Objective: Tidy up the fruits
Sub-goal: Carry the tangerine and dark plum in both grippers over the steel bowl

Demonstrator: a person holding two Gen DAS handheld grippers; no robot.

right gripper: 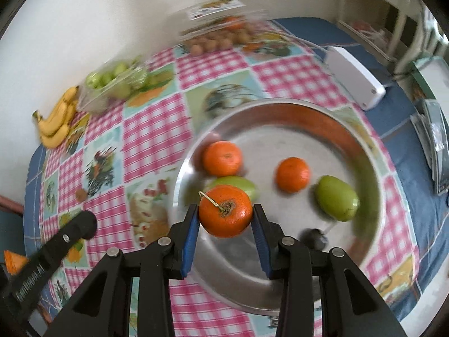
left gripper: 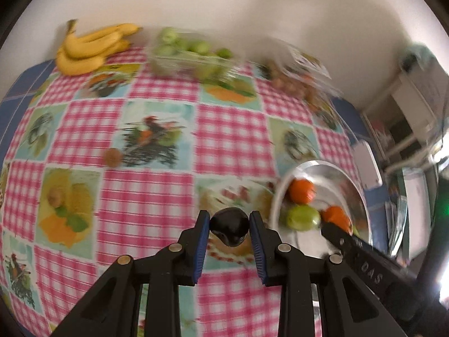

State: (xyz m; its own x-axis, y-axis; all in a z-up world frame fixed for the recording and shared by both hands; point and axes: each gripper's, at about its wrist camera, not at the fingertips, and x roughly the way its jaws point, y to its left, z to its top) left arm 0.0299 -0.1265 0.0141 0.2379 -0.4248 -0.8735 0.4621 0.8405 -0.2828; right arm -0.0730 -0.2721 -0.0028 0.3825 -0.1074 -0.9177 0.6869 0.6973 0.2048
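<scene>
My left gripper [left gripper: 229, 226] is shut on a dark plum [left gripper: 230, 229], held above the checked tablecloth just left of the metal bowl [left gripper: 356, 185]. My right gripper [right gripper: 226, 213] is shut on an orange mandarin [right gripper: 226, 210] with a stem, held over the near left part of the metal bowl [right gripper: 362, 143]. In the bowl lie two mandarins [right gripper: 222, 158] [right gripper: 292, 174], two green fruits [right gripper: 336, 198] [right gripper: 249, 185] and a dark plum [right gripper: 313, 238]. The right gripper's finger shows in the left wrist view [left gripper: 336, 231], and the left gripper's finger in the right wrist view [right gripper: 81, 224].
Bananas [left gripper: 89, 47] lie at the far left by the wall. A clear box of green fruits [left gripper: 190, 53] and a clear box of small brown fruits [left gripper: 297, 75] stand at the back. A small brown fruit [left gripper: 113, 157] lies loose on the cloth. A white box [right gripper: 355, 77] lies right of the bowl.
</scene>
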